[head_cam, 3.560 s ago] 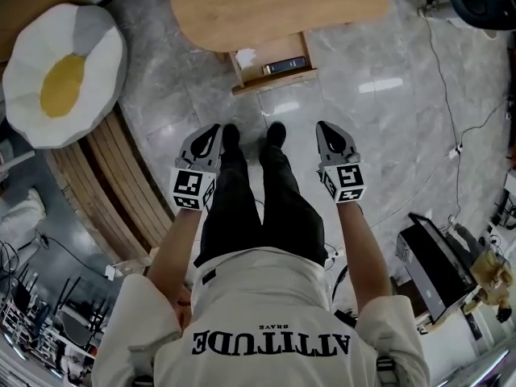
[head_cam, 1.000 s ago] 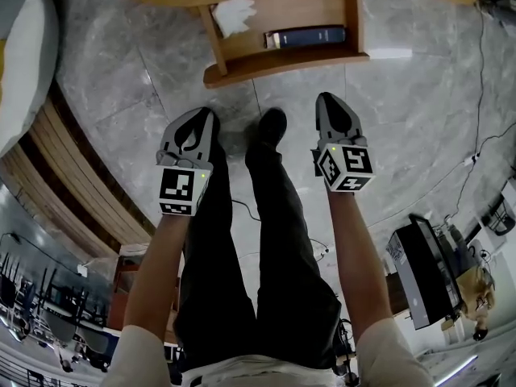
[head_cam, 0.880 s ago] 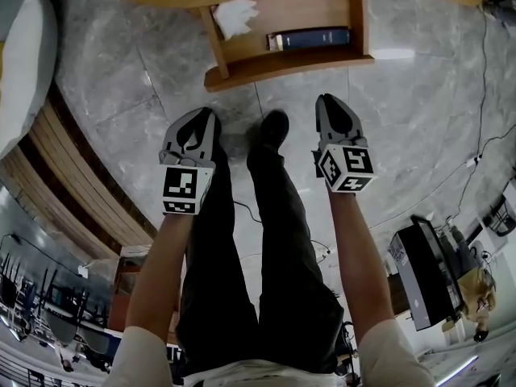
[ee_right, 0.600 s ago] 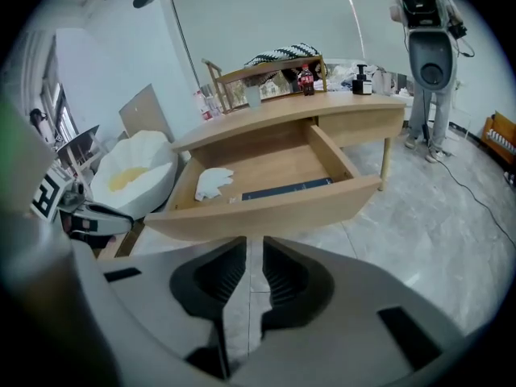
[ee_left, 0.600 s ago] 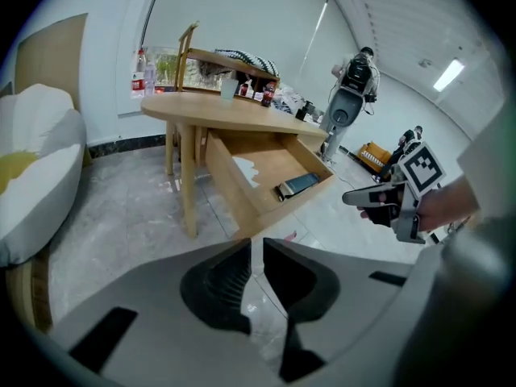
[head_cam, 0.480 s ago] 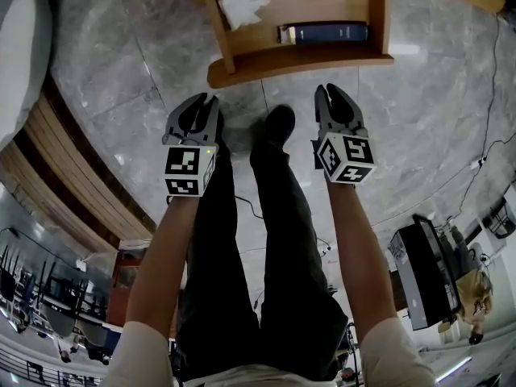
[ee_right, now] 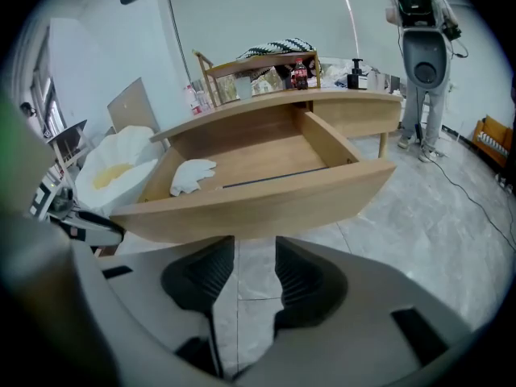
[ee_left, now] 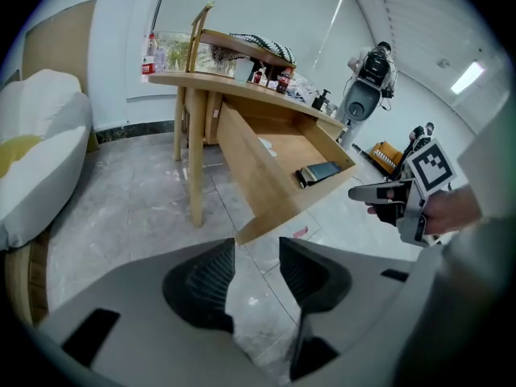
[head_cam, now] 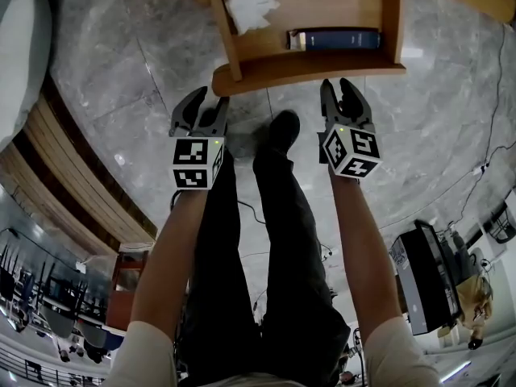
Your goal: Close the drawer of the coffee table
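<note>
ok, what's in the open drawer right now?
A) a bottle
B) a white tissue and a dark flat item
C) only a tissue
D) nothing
B: the head view shows the drawer pulled out, with a crumpled white tissue at its left end and a dark flat item lying to the right of it.

Bright, even indoor light; ceiling strip (ee_left: 472,76) up-right of left claw (ee_left: 256,247). Glare patch on floor (head_cam: 413,52) beyond right claw (head_cam: 337,85). Gripper views: fisheye bend, black corners, soft near-lens edges. Shadows faint.
</note>
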{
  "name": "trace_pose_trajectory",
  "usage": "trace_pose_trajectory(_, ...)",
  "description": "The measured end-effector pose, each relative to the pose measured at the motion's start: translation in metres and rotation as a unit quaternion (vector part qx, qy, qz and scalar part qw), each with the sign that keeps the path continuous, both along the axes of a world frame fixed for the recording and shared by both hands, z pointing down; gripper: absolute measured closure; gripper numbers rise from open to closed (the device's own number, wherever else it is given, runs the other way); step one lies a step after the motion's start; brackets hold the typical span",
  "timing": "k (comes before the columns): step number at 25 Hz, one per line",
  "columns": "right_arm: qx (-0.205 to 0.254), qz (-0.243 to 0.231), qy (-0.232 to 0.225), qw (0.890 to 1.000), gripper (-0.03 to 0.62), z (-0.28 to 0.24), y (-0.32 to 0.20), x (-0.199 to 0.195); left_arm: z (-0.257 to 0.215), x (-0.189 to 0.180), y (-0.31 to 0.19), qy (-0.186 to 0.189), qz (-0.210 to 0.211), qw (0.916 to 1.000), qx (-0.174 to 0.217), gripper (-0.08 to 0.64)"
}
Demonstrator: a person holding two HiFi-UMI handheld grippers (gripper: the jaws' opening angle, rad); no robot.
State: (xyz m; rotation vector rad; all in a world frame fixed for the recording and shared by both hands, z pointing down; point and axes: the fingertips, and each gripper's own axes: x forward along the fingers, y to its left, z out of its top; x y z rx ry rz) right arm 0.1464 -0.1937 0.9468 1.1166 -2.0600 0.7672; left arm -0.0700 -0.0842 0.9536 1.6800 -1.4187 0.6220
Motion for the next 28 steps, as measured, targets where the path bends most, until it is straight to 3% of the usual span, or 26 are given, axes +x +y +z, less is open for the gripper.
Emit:
trace_pose_trajectory(6, 0.022, -0.021, 0.004, 1.0, 0.379, 0.006, -0.011, -0.011, 0.006, 0.003, -0.005, 0.006, -0.01, 0.9999, -0.001, 0.371)
trace_pose_trajectory(16, 0.046, -0.051, 0.022, 0.997, 0.36, -0.002, -0.018, -0.015, 0.005, 0.003, -0.013, 0.025, -0.041, 0.9987, -0.013, 0.373)
trace_pose_trajectory(28, 0.039, -0.04, 0.035, 0.998, 0.36, -0.007, -0.019, -0.015, 0.004, 0.004, -0.012, 0.078, -0.096, 0.9914, -0.041, 0.376)
